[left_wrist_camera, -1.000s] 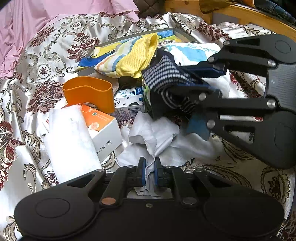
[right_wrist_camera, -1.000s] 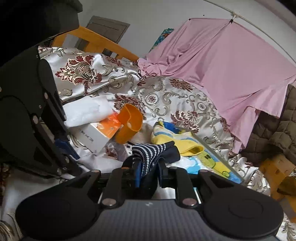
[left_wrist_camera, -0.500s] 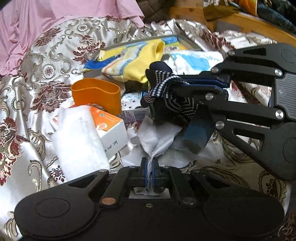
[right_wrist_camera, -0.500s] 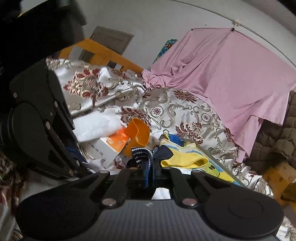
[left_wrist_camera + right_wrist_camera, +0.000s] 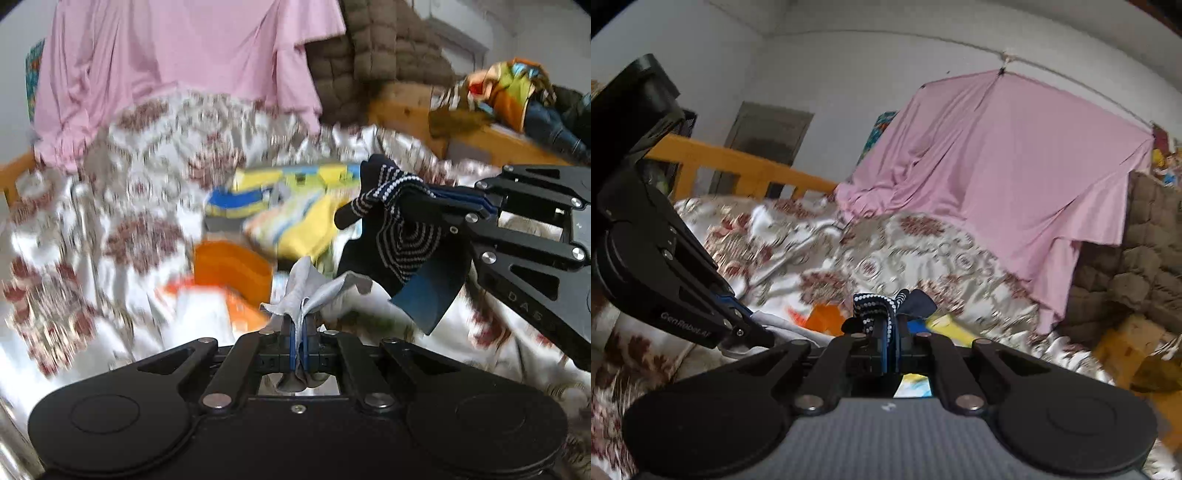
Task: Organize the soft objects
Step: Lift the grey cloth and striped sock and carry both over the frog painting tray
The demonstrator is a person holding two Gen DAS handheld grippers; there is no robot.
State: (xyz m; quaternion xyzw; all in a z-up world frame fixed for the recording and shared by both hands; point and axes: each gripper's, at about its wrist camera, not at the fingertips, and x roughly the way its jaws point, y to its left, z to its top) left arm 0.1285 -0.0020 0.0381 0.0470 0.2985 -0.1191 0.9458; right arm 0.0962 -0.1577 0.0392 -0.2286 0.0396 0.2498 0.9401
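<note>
You hold a white cloth in your left tool and a striped sock in your right tool, both unsorted above the bed.

The bedspread is a glossy, satin-like cloth with a woven floral pattern, while the pink sheet hung behind it is soft, matt fabric and the brown quilt looks padded and dull. The left claw and right claw are matt black plastic with bright metal screw heads and blue rubbery pads, one pinching a thin, limp white cloth, the other a knitted navy sock with white stripes. The bed frame is smooth, varnished yellow wood, and the orange cup looks like smooth plastic.
</note>
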